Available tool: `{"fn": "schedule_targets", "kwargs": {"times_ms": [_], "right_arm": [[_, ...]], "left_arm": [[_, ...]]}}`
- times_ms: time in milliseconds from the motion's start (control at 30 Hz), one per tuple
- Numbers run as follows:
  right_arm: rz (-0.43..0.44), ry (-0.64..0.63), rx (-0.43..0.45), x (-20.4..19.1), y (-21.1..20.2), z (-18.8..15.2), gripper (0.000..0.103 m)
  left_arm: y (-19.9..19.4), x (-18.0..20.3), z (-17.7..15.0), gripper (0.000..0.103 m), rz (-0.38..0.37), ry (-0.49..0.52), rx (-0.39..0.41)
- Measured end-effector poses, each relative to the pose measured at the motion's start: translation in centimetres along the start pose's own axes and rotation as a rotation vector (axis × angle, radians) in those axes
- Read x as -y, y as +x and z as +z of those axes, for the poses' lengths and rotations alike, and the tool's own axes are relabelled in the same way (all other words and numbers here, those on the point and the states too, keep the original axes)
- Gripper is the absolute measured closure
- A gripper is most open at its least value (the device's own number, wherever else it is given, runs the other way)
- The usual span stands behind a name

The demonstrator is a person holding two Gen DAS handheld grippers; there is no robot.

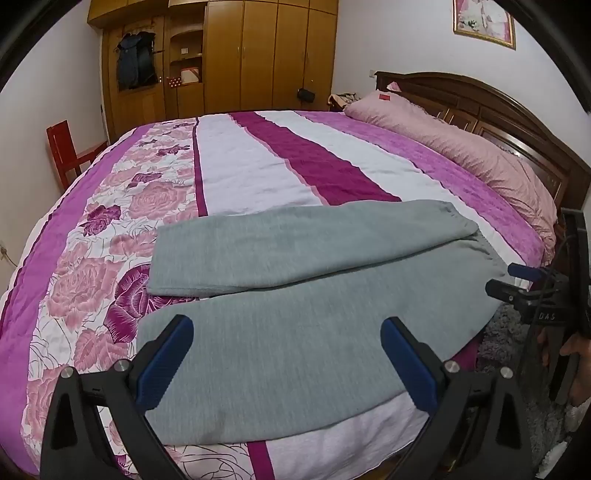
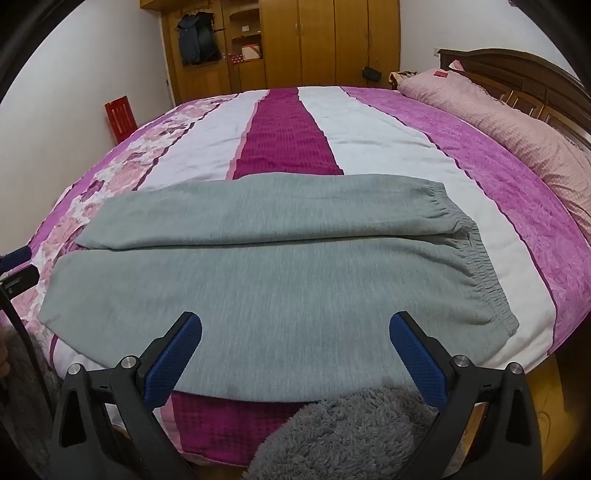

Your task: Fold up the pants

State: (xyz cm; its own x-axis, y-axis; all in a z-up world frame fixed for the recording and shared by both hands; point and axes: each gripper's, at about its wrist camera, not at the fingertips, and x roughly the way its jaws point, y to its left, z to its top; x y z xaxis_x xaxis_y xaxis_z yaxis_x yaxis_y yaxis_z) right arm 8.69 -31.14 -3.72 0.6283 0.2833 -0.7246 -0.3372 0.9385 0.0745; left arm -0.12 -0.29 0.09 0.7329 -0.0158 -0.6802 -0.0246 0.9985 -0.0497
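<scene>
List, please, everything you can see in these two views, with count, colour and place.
pants: one pair, grey, flat on the bed's near side, waistband to the right, legs to the left
bedspread: one, pink, purple and white stripes with roses, covering the bed
pillow: one, pink, against the headboard
headboard: one, dark wood, right
wardrobe: one, light brown, far wall
chair: one, red, left wall
picture: one, framed, above the headboard
left gripper: open, over the legs
right gripper: open, nearer the waistband
</scene>
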Motion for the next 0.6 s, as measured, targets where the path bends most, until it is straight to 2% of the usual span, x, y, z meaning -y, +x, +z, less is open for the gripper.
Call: {"fn": "schedule_targets", "kwargs": {"times_ms": [600], "right_arm": [[-0.006,-0.006,-0.004,-0.02,0.03,-0.29,0.002]], "left_arm": [[0.02,-0.33,-0.15,0.000,-0.003,0.000,-0.001]]}}
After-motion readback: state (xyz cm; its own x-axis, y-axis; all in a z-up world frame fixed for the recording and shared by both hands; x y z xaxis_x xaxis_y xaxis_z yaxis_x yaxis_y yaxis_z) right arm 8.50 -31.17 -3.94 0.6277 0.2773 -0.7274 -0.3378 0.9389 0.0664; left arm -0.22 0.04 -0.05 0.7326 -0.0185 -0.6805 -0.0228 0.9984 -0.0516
